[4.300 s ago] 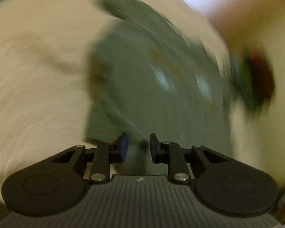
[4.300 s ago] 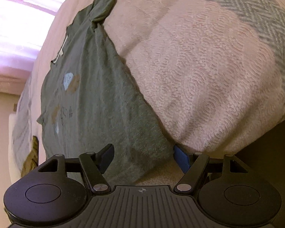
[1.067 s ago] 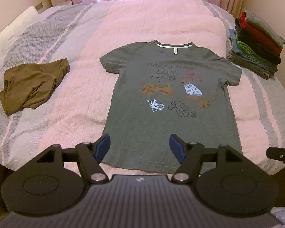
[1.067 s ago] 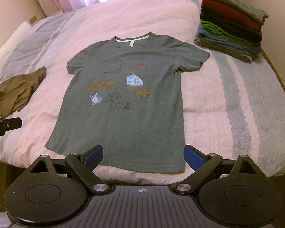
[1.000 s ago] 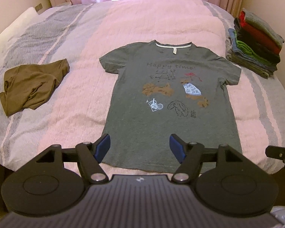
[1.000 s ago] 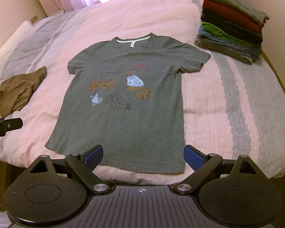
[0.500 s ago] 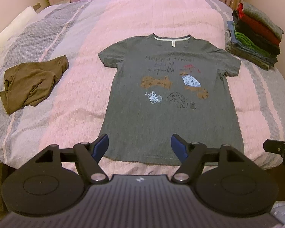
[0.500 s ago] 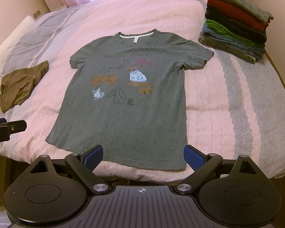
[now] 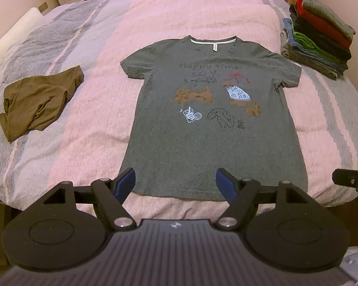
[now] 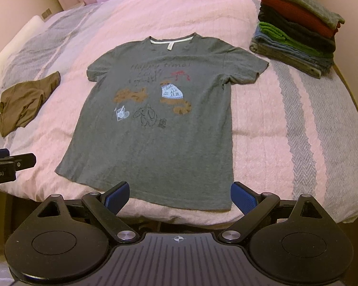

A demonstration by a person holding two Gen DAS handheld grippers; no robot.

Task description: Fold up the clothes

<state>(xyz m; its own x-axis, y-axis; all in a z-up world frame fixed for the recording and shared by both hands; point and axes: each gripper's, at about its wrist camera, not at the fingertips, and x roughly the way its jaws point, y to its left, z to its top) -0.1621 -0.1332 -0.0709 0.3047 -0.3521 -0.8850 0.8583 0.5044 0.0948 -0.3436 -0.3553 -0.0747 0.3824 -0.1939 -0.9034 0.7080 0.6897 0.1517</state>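
Both the left gripper (image 9: 175, 183) and the right gripper (image 10: 180, 196) have their blue-padded fingers spread wide, holding nothing, above the near edge of the bed (image 9: 95, 95). Just past them a grey T-shirt (image 9: 214, 140) lies flat, front up, printed with "Happy time!" and small drawings, collar toward the window. A crumpled brown garment (image 9: 38, 97) lies to its left, a stack of folded clothes (image 10: 298, 31) at the far right.
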